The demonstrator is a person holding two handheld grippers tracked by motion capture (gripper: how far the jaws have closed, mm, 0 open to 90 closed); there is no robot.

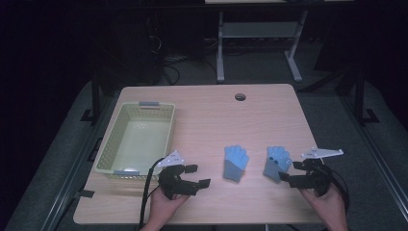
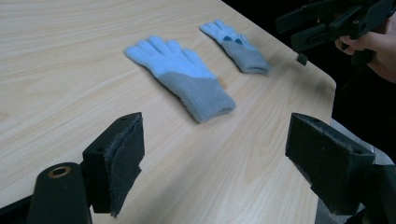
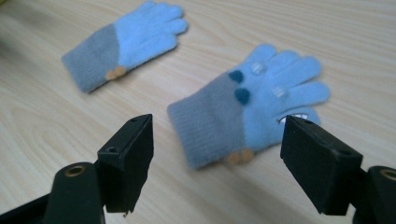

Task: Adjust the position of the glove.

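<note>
Two light blue gloves with grey cuffs lie flat on the wooden table (image 1: 211, 115), fingers pointing away from me. The left glove (image 1: 235, 162) (image 2: 182, 77) (image 3: 126, 42) is plain. The right glove (image 1: 276, 163) (image 2: 236, 46) (image 3: 247, 107) has dark blue dots and small pale patches on it. My left gripper (image 1: 198, 176) (image 2: 215, 158) is open, low over the table to the left of the plain glove, with nothing between its jaws. My right gripper (image 1: 290, 172) (image 3: 217, 158) is open just behind the dotted glove's cuff, apart from it.
A pale green plastic basket (image 1: 107, 147) stands on the left half of the table, with nothing in it. A round cable hole (image 1: 240, 96) sits near the far edge. The table's right edge runs close to my right hand.
</note>
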